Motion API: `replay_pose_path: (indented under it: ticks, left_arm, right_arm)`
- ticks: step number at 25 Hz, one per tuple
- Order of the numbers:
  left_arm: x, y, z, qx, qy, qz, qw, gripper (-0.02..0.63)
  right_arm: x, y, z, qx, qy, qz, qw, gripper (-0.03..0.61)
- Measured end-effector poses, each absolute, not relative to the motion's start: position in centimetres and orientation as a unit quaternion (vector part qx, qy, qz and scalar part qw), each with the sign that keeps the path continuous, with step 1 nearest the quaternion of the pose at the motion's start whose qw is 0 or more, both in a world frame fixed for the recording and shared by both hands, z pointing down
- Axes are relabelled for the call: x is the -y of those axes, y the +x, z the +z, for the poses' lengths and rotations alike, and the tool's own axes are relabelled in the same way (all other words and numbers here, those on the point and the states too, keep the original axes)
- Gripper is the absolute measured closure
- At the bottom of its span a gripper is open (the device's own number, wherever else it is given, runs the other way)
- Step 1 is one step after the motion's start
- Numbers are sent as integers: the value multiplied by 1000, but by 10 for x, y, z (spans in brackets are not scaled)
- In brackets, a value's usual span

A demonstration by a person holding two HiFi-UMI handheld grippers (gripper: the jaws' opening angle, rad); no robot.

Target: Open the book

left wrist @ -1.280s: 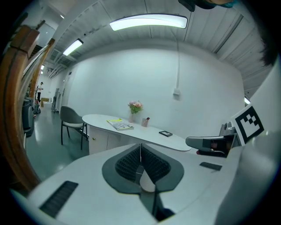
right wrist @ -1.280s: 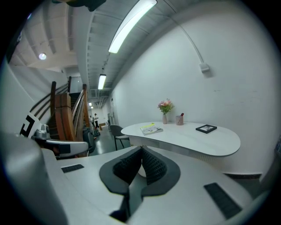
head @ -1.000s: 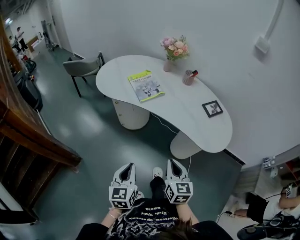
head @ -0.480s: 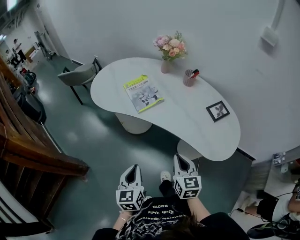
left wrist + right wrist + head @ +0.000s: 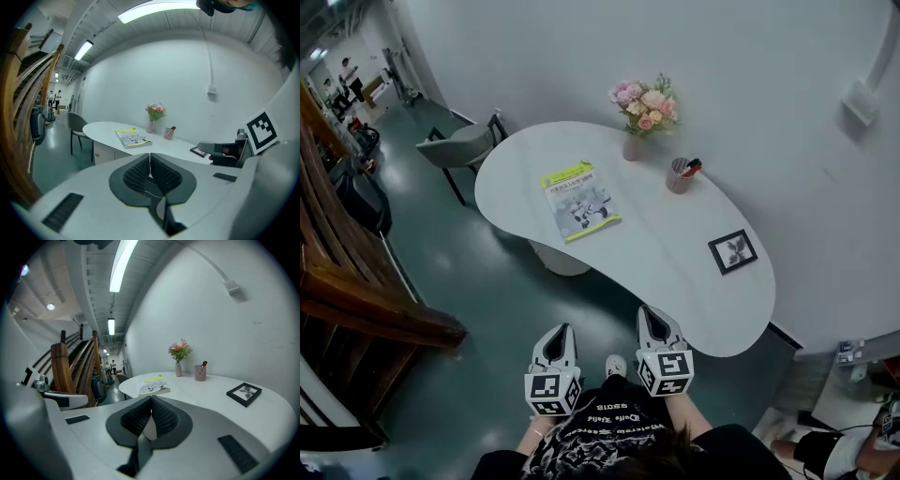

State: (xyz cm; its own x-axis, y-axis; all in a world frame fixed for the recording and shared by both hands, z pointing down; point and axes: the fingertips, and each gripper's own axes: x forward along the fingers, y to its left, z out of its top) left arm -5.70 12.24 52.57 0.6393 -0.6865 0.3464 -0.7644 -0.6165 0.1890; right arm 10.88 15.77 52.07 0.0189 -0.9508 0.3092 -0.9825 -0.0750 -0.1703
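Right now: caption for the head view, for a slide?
Closed book on the white table; left gripper and right gripper, jaws shut, short of it.

We saw a smooth, matt counter [image 5: 675, 234], a paper book [image 5: 579, 201], a shiny, reflective floor [image 5: 478, 281] and a smooth wooden railing [image 5: 375, 305].

Bright, even light from ceiling strips [image 5: 154, 10]; soft shadows, sharp pics, fisheye warp w/ dark corners.
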Motion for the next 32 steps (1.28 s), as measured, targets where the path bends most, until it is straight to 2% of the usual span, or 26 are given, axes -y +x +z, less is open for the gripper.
replay_pose_path:
  ticks: [16,32]
  left_arm:
    - [-99,-22,537,435,874,135,172,589]
    - [-15,12,537,394,894,135,165,589]
  right_arm:
    - [-124,144,532,709,675,198,47,551]
    - [-57,169,529,687,695,207,46,551]
